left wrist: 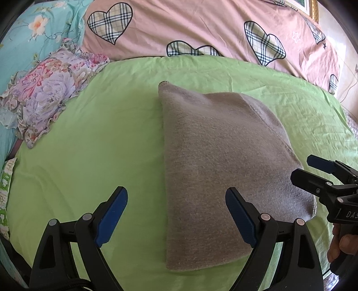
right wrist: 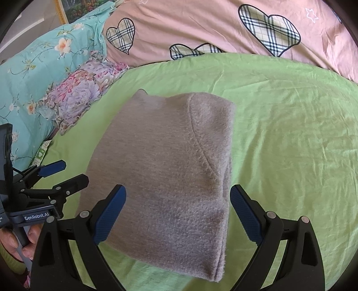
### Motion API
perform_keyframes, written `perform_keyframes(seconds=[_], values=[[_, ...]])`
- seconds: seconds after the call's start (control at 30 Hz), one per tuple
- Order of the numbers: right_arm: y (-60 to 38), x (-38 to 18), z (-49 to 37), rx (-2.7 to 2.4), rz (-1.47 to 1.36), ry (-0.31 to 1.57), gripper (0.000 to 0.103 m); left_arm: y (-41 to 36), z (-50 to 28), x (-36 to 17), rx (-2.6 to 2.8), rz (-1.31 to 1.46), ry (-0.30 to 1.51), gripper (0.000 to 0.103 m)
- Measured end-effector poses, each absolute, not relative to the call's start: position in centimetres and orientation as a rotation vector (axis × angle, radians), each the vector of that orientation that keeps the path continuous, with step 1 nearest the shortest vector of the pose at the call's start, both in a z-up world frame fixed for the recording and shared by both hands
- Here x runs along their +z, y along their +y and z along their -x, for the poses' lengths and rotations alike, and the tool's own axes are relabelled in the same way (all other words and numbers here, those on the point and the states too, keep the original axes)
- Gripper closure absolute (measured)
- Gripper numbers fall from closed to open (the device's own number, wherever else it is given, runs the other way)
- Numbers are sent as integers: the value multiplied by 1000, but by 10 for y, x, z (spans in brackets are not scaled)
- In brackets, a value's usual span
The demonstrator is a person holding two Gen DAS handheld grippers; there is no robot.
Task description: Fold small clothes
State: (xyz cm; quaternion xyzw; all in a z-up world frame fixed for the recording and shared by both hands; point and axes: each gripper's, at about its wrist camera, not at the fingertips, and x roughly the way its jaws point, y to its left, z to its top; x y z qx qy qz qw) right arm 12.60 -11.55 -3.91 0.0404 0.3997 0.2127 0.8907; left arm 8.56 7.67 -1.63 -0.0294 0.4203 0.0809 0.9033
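A grey-brown knit garment lies folded into a compact rectangle on the green sheet; it also shows in the right wrist view. My left gripper is open and empty, hovering over the garment's near left edge. My right gripper is open and empty, hovering over the garment's near end. The right gripper shows at the right edge of the left wrist view, beside the garment's right side. The left gripper shows at the left of the right wrist view, beside the garment's left edge.
A pink quilt with plaid hearts lies along the far side. A teal floral quilt and a ruffled floral pillow lie at the left. A framed picture stands behind. The green sheet stretches to the right.
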Motion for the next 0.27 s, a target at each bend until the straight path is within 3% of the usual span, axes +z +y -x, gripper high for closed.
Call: perform_keyframes(seconds=[0.27], values=[[-115, -40, -128, 448, -98, 829, 9, 74, -84, -16, 166, 55, 865, 13]])
